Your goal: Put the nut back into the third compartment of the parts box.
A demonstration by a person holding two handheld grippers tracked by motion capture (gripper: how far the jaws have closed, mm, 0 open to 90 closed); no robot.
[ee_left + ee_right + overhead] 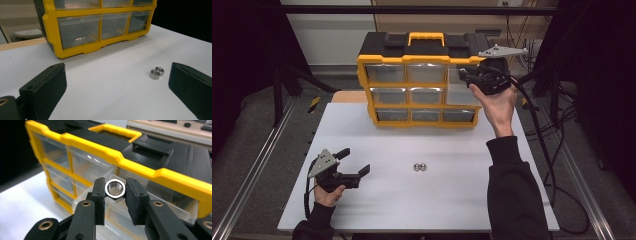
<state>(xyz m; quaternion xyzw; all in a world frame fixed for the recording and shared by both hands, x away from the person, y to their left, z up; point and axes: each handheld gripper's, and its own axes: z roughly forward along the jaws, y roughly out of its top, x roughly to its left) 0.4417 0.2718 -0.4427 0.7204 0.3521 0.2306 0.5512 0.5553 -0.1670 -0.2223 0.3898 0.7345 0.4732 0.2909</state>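
A yellow and black drawer organizer [422, 80] stands at the far side of the white table [377, 200], with clear drawers in three rows. My right gripper [115, 191] is shut on a steel hex nut [115, 188], held up in front of the organizer's [155, 172] top right drawer [456, 75]; that drawer looks pulled out a little. In the high view the right gripper [468, 75] is at the organizer's upper right corner. Two more steel nuts [420, 167] lie touching mid-table. My left gripper [355, 162] rests open near the front left, and the nuts [156, 72] lie just inside its right jaw.
The organizer's [75, 47] lower drawers look shut. Metal rails [257, 165] run along both sides of the table. Cables [542, 140] trail off the right edge behind the raised arm. A wooden board [348, 96] shows at the organizer's left rear.
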